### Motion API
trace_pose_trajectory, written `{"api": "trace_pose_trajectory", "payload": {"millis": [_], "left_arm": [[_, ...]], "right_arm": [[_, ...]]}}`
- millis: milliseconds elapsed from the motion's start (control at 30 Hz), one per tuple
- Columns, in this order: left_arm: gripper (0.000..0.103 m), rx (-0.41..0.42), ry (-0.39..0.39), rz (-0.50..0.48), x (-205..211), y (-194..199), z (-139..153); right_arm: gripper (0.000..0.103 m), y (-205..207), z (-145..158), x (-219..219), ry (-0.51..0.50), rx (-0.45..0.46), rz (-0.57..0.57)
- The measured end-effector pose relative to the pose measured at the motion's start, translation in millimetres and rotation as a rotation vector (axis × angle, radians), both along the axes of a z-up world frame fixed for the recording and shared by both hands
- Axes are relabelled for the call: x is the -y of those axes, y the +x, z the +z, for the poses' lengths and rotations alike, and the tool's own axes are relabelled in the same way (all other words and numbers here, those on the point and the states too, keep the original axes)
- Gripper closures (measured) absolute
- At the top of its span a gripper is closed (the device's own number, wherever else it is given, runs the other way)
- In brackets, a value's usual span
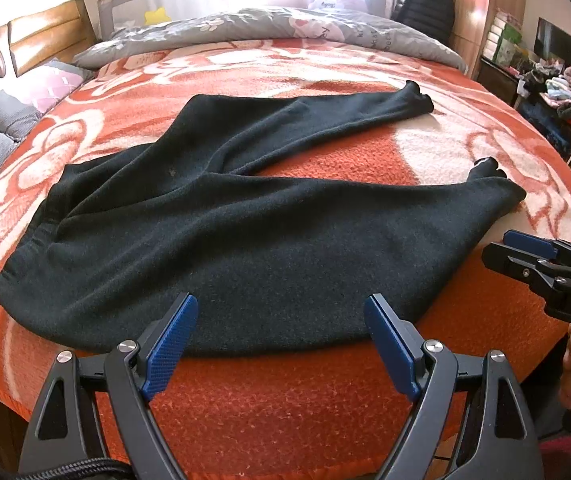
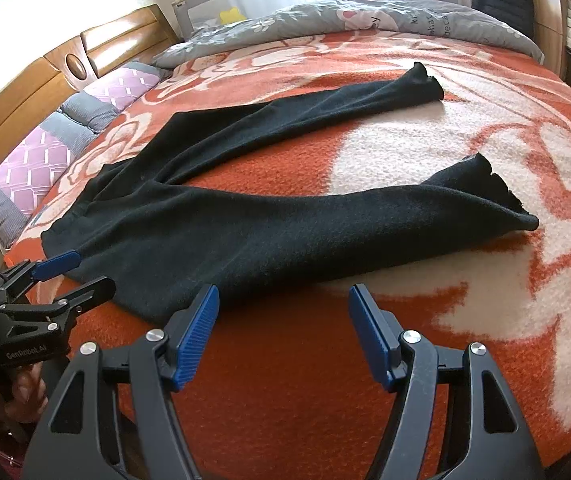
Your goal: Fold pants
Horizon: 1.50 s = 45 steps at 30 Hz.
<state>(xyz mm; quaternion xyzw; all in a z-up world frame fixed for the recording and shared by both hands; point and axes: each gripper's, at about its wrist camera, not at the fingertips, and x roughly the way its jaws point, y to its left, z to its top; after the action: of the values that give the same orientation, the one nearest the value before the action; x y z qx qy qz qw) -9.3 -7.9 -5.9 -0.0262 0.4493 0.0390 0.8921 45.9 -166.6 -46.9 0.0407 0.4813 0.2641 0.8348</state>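
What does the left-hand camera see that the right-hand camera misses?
Only the left wrist view shows the cluttered shelf of clothes at the right edge, and the right gripper from the side. Only the right wrist view shows the left gripper from the side, near the waistband. Both show the black pants spread flat on the orange blanket, legs apart, the grey quilt behind, and open jaws holding nothing.

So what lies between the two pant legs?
Only bare blanket, orange and white, fills the wedge between the far leg and the near leg; the right wrist view shows it best.
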Motion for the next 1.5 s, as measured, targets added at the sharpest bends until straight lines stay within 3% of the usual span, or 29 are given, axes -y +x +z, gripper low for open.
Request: {"api": "trace_pose_trajectory", "payload": {"millis": [1500], "left_arm": [[0.017, 0.001, -0.007, -0.015, 4.5, -0.7, 1.8]], "right_arm": [[0.035, 0.6, 3.5, 1.3, -0.001, -0.001, -0.005]]}}
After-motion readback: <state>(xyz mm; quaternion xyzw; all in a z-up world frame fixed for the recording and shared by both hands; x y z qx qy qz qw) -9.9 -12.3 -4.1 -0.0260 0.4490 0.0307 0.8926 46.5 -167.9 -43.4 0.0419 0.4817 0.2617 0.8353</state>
